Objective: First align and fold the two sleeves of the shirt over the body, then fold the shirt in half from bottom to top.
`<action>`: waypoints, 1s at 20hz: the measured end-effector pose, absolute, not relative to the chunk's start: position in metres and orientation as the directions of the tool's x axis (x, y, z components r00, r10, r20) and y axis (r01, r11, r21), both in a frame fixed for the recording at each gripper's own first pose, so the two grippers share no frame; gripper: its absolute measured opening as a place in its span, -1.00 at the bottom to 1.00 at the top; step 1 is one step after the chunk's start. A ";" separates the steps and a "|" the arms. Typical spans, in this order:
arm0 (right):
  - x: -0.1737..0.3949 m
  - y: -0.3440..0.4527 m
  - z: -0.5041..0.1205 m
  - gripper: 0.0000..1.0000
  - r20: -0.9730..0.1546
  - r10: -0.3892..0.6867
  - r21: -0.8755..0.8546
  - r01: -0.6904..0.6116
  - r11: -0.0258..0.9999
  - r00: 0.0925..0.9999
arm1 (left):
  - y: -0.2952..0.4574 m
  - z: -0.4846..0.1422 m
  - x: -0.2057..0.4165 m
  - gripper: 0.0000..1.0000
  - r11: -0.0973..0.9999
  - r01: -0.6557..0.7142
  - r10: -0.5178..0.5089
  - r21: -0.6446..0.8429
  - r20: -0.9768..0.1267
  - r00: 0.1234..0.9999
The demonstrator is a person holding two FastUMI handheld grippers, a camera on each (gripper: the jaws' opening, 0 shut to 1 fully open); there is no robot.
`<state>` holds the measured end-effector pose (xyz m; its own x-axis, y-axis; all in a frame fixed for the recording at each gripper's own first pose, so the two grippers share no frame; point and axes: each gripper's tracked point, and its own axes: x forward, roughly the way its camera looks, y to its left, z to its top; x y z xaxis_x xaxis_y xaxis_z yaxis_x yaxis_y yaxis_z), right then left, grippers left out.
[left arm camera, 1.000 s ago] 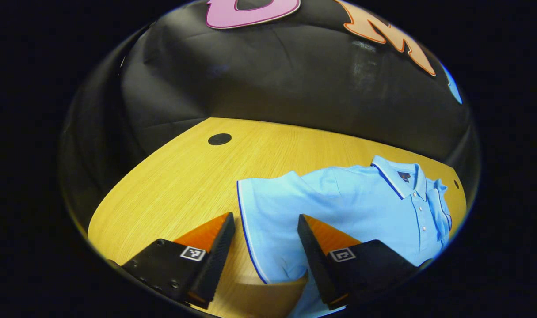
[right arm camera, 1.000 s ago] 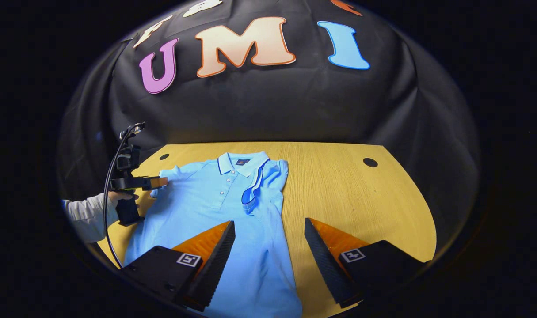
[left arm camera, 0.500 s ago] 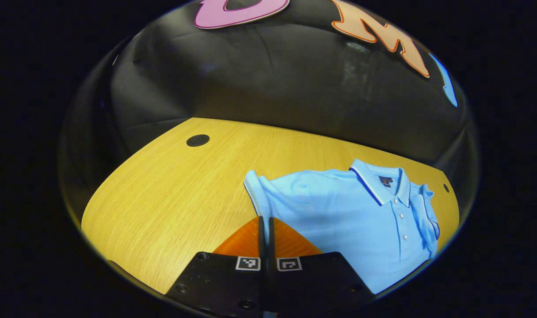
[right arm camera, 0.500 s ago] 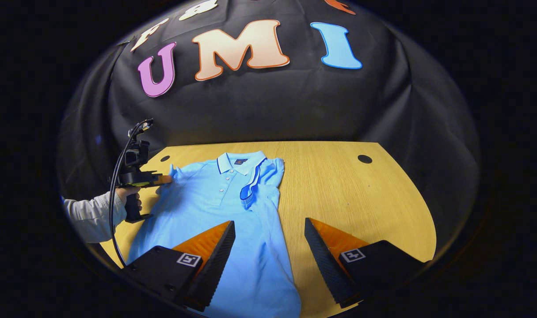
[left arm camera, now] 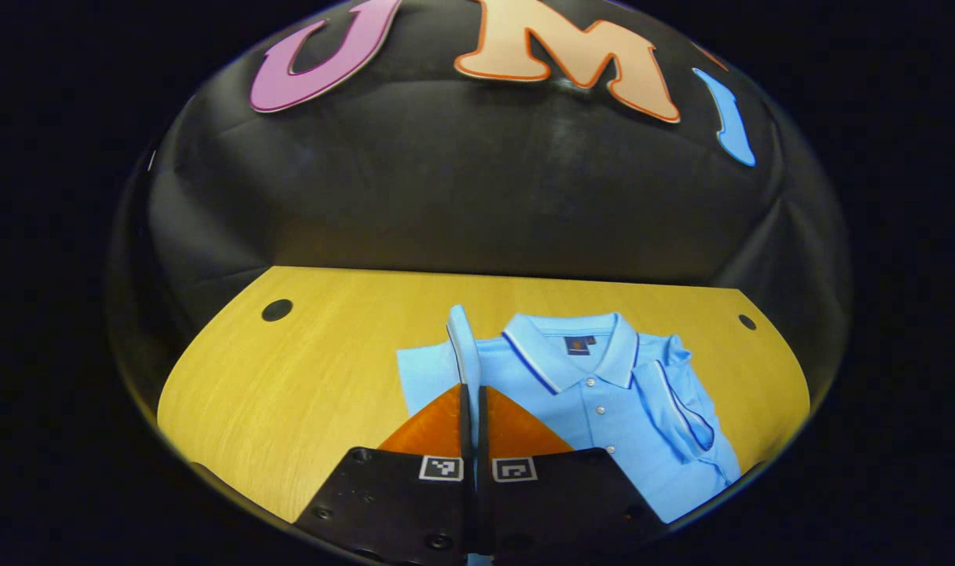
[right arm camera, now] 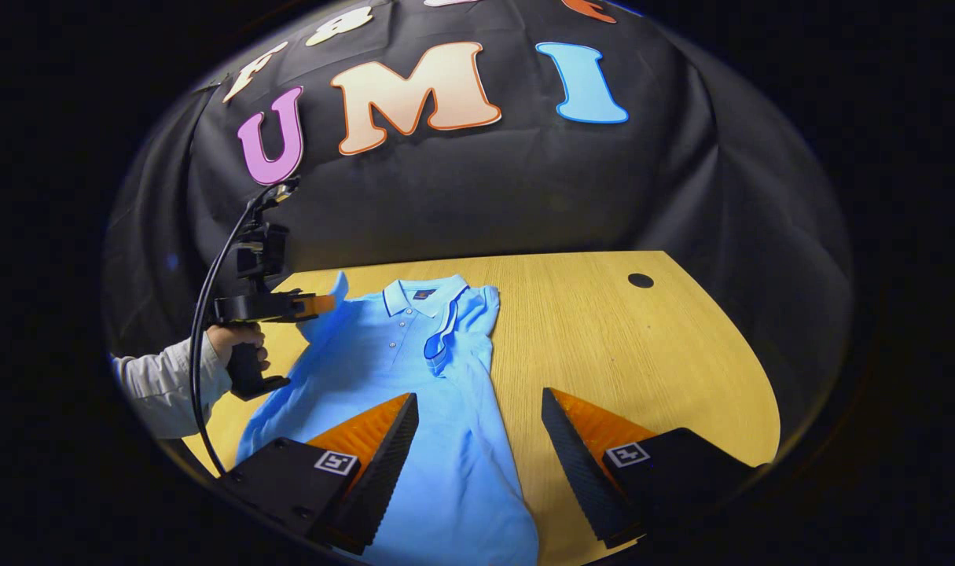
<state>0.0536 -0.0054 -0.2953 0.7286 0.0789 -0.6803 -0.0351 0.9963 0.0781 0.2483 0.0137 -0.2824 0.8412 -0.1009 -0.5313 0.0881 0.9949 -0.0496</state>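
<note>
- Left gripper [left arm camera: 470, 393]: fingers pressed together on the sleeve [left arm camera: 463, 346], which is lifted off the table [left arm camera: 304, 377].
- Right gripper [right arm camera: 477, 409]: fingers spread wide, holding nothing, above the shirt's lower edge.
- Shirt [right arm camera: 414, 369]: light blue polo, flat on the table, other sleeve folded over the body.

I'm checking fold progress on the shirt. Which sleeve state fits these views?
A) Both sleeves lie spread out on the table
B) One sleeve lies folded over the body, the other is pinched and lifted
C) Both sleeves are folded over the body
B: the folded sleeve lies on the shirt, while the left gripper pinches the raised sleeve.
</note>
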 end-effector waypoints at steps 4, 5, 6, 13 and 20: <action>0.054 -0.001 -0.300 0.96 -0.686 0.082 0.089 -0.028 0.996 0.723 | -0.008 -0.296 0.247 -1.00 0.993 0.117 -0.110 -0.023 -0.548 0.829; 0.056 0.000 -0.302 0.87 -0.688 0.079 0.088 -0.024 0.996 0.721 | -0.016 -0.304 0.246 -0.99 0.990 0.134 -0.135 -0.042 -0.559 0.818; 0.057 0.001 -0.306 0.96 -0.688 0.076 0.088 -0.021 0.996 0.722 | -0.024 -0.310 0.242 -0.96 0.986 0.155 -0.163 -0.064 -0.570 0.805; 0.067 0.003 -0.310 0.97 -0.660 0.036 0.031 -0.021 0.999 0.750 | -0.017 -0.285 0.212 0.92 0.980 0.182 -0.198 -0.083 -0.506 0.839; 0.039 0.008 -0.279 0.96 -0.593 0.067 0.000 -0.083 0.997 0.803 | 0.031 -0.236 0.130 0.91 0.991 0.058 -0.105 -0.117 -0.450 0.887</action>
<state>0.0392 0.0080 -0.2786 0.8028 0.0669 -0.5925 -0.0830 0.9966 0.0001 0.1297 0.0310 -0.2360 0.8867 -0.1052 -0.4502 0.0583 0.9914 -0.1169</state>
